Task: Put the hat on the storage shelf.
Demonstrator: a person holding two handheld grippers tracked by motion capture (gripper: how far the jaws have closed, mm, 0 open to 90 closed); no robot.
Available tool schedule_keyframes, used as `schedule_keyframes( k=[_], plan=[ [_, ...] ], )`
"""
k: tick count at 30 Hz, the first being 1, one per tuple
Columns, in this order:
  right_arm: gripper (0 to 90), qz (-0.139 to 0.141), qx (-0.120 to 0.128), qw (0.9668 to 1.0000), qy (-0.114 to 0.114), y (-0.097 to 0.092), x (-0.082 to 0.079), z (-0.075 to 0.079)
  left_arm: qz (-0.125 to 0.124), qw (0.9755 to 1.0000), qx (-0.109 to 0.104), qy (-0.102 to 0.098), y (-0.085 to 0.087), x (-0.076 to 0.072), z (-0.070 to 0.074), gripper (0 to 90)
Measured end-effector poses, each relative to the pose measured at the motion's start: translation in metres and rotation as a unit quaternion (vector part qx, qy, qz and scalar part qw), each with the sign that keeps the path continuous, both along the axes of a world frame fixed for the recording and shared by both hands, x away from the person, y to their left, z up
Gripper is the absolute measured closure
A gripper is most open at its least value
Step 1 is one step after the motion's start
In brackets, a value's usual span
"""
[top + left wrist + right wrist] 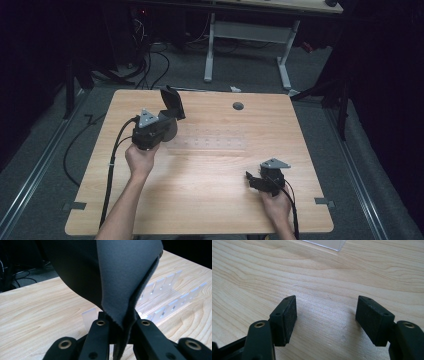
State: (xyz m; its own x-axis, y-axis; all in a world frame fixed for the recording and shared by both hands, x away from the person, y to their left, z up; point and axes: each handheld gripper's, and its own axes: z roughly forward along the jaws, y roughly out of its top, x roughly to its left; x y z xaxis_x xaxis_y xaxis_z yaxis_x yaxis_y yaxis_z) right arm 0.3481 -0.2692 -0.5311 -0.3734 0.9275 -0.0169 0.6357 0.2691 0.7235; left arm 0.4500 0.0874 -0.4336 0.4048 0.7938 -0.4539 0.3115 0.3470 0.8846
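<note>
A dark grey folded cloth (170,101) stands up from my left gripper (169,121), which a hand holds above the table's left half. In the left gripper view the cloth (125,272) has its lower fold pinched where my left gripper (121,323) is shut on it. A clear plastic slotted rack (207,142) lies flat at the table's middle, just right of that gripper; its upright tabs (165,287) show behind the cloth. My right gripper (253,179) rests low at the front right, open, with bare wood between its pads (289,315).
The wooden table (210,200) has a round cable hole (238,106) near its far edge. A corner of the clear rack (324,243) shows ahead of the right gripper. Cables trail off the table's left side, and a desk frame stands beyond on the grey floor.
</note>
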Motion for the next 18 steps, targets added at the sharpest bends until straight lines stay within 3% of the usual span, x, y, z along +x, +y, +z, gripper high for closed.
schedule_keyframes(
  k=[8, 12, 18],
  plan=[
    [33.8, 0.000, 0.000, 1.0000, 0.000, 0.000, 0.000, 0.000, 0.000, 0.9999, 0.011, 0.006, -0.006, 0.002, -0.006, 85.8],
    [33.8, 0.000, 0.000, 1.0000, 0.000, 0.000, 0.000, 0.000, 0.002, 0.9999, 0.007, 0.010, -0.007, 0.003, -0.012, 85.8],
    [33.8, 0.000, 0.000, 1.0000, 0.000, 0.000, 0.000, 0.000, -0.003, 0.9995, 0.015, 0.026, -0.007, 0.003, -0.022, 85.6]
  ],
)
